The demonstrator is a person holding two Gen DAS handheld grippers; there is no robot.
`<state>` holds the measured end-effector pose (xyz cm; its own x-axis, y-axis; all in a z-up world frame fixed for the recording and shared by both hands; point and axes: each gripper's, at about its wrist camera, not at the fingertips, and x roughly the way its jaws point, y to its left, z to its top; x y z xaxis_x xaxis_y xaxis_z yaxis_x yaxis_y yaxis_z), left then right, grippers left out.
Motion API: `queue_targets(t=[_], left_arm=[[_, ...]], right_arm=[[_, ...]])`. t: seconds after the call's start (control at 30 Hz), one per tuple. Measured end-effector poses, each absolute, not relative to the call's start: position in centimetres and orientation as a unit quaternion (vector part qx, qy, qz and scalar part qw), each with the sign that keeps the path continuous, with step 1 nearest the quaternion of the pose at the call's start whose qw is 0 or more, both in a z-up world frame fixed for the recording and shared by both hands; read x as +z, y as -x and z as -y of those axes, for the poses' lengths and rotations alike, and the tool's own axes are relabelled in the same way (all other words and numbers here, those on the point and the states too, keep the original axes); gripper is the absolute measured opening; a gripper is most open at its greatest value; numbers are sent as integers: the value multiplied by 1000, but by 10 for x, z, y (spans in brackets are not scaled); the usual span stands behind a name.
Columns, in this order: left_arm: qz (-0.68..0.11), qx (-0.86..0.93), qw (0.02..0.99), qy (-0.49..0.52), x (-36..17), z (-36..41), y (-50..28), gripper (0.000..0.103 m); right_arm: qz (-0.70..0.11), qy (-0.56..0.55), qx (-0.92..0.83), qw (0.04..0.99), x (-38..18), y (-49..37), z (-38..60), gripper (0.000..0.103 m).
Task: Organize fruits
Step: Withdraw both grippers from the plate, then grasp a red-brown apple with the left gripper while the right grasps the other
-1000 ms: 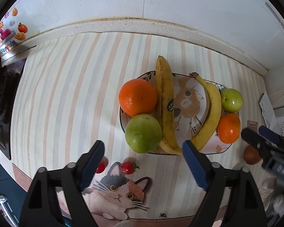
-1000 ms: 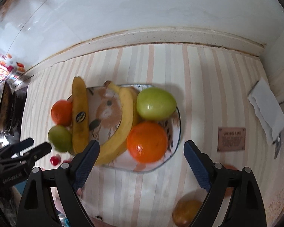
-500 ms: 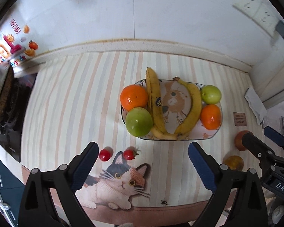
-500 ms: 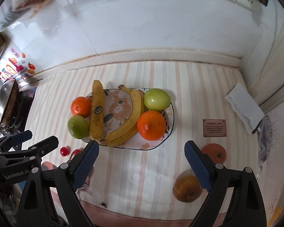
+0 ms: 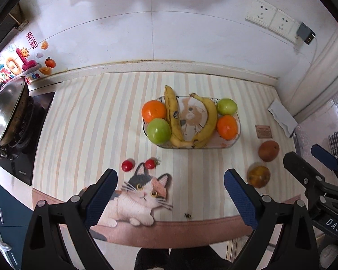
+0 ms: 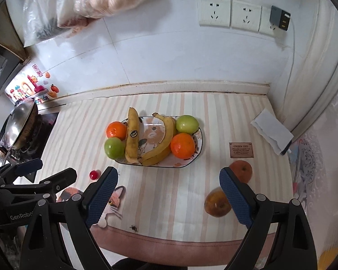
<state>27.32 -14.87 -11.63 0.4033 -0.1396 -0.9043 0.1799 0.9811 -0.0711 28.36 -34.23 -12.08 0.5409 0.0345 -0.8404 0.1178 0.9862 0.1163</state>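
The fruits lie on a counter covered with a striped mat (image 5: 90, 123). In the middle of the mat, nearer to the wall edge, stands an oval plate (image 5: 233, 140) with a bear picture. On the plate are two bananas (image 5: 175, 121) in the middle, their lower ends touching. At the left side of the plate are an orange (image 5: 154, 110) and, just in front of it, a green apple (image 5: 158, 130). At the right side are a second green apple (image 5: 226, 106) and a second orange (image 5: 227, 124).

Two small tomatoes (image 5: 127, 165) lie on the mat between the plate and the front edge, just beside a cat picture (image 5: 142, 193). Two brownish fruits (image 5: 268, 150) lie near the right edge of the mat, apart from the plate, next to a small brown label (image 5: 263, 131).

The left gripper (image 5: 171, 193) is above the front edge with its fingers spread wide, and nothing is between them. The right gripper (image 6: 167, 195) is also spread wide and holds nothing. A pot with a metal lid (image 5: 5, 108) stands on a stove at the left end of the counter.
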Motion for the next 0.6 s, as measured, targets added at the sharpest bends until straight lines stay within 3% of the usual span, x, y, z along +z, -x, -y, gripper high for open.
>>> queue_targets(t=[0.27, 0.6], left_arm=[[-544, -92, 834, -34, -119, 153, -259, 97], [-546, -100, 831, -47, -136, 187, -267, 97]], right_arm=[[-478, -98, -20, 873, -120, -267, 345, 94], [-498, -227, -5, 837, -162, -277, 408, 93]])
